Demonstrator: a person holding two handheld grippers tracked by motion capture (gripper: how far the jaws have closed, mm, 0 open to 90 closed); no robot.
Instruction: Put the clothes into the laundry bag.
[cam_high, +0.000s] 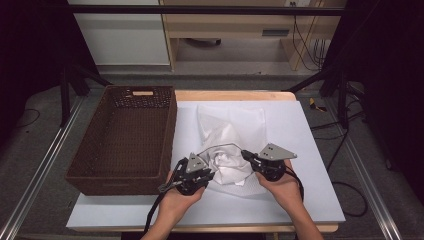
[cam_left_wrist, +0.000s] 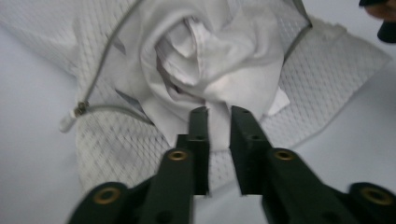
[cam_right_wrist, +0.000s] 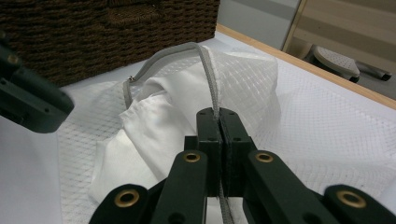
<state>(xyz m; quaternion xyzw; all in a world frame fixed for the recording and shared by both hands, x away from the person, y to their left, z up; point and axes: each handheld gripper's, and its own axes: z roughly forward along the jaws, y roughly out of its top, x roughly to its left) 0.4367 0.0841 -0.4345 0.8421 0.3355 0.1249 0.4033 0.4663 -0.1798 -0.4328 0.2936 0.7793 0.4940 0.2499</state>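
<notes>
Right gripper view: right gripper (cam_right_wrist: 219, 114) jaws pinch mesh bag (cam_right_wrist: 243, 79) zipper edge, arching away.

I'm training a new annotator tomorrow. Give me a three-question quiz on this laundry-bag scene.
1. True or false: the right gripper is shut on the mesh bag's grey zipper edge.
2. What stands left of the bag? A wicker basket, B bucket, C tray.
3. What does the bag hold?

Key: 1 true. 2 A. 3 bunched white cloth; the left gripper nips its near edge.
</notes>
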